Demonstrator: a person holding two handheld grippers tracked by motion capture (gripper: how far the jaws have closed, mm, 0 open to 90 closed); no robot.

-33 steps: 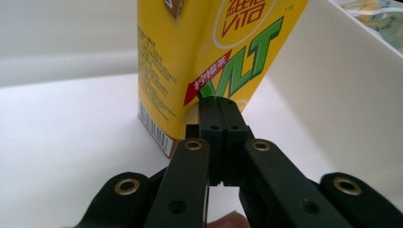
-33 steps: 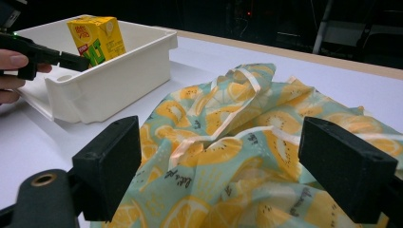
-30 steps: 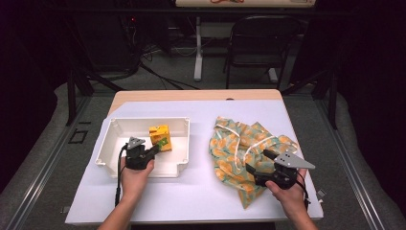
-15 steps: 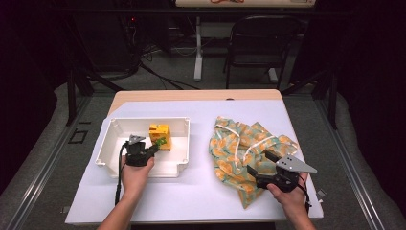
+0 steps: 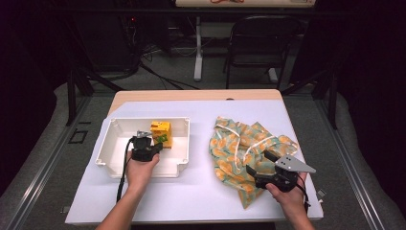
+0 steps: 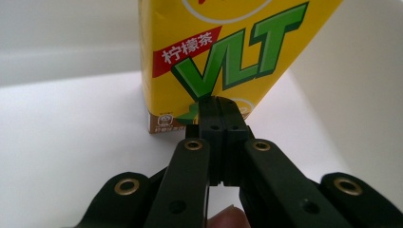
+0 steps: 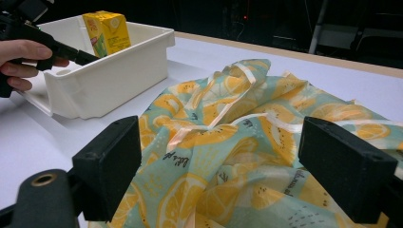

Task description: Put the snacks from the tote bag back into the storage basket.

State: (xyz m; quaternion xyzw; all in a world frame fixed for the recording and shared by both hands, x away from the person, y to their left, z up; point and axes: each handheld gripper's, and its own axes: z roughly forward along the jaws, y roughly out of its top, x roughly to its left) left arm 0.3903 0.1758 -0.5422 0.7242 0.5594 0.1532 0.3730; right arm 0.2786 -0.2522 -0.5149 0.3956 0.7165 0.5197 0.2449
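Since a second ago, your left gripper (image 5: pixel 152 145) has crept a little toward the carton (image 5: pixel 160 131) inside the bin (image 5: pixel 107 143); your right gripper (image 5: pixel 258 163) has not moved, and the bag (image 5: pixel 234 143) lies as it did.

Your left gripper is closed, jaws pressed together with nothing between them, tips at the carton's lower edge; whether they touch it you cannot tell. The carton stands at the bin's 12 o'clock wall. Its yellow face reads "VLT" in green letters, with "柠檬茶" in white on a red band above; the small print at the base is too fine to read.

Your right gripper is open, jaws spread wide over the bag's 5 o'clock corner, gripping nothing. The bag carries lemon slices and small script, unreadable.
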